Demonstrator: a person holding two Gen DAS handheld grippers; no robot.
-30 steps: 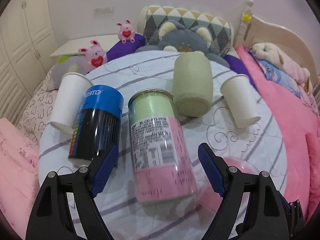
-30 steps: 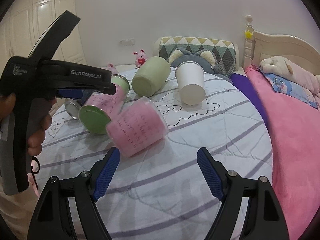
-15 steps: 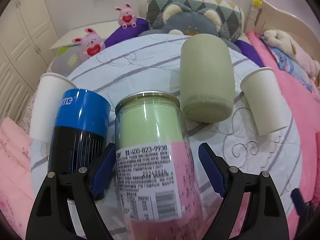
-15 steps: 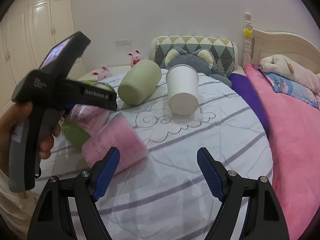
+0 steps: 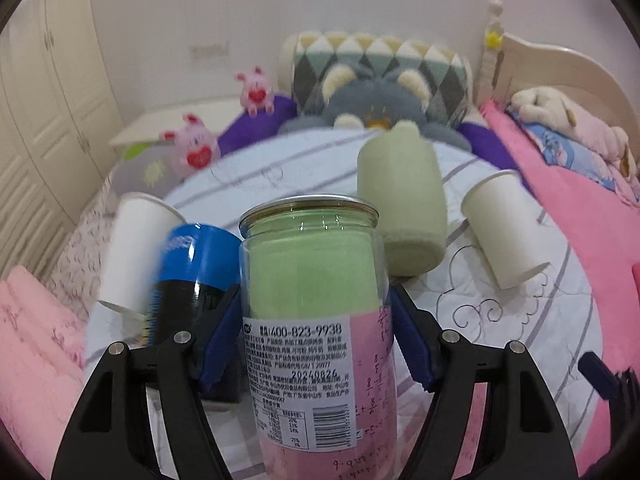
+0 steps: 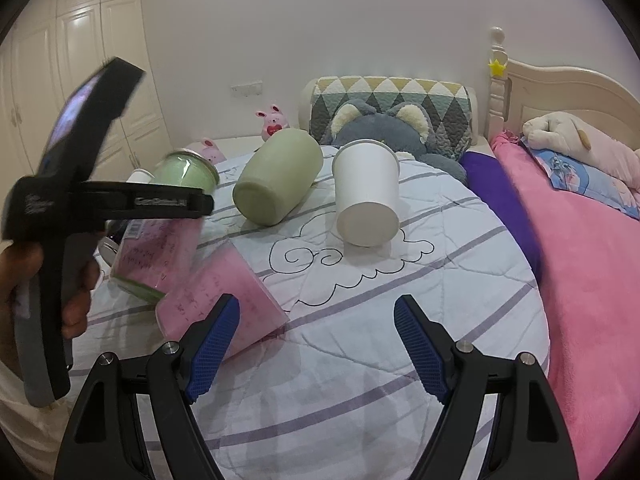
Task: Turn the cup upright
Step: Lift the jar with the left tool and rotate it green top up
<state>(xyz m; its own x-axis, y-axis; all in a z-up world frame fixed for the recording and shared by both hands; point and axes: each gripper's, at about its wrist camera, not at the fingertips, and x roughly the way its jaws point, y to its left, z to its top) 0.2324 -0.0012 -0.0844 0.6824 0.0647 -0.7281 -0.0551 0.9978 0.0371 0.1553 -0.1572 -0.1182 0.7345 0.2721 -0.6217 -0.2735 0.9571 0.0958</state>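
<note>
My left gripper (image 5: 316, 340) is shut on a clear plastic cup (image 5: 312, 304) with green and pink filling and a printed label. The cup is tilted up off the bed, its open metal rim pointing away and upward. The right wrist view shows the same cup (image 6: 160, 232) held by the left gripper (image 6: 200, 204) at the left. My right gripper (image 6: 316, 344) is open and empty above the quilt. A clear cup with pink filling (image 6: 216, 296) lies on its side by its left fingertip.
On the striped white quilt (image 6: 360, 360) lie a green fuzzy cup (image 5: 404, 200), a white paper cup (image 5: 504, 232), a blue-black can (image 5: 184, 280) and another paper cup (image 5: 128, 252), all on their sides. Plush toys and pillows sit behind. A pink blanket (image 6: 592, 280) lies right.
My left gripper moved in around the green and pink cup, closed on it and tilted it up off the bed. The right gripper stayed open and nearly still.
</note>
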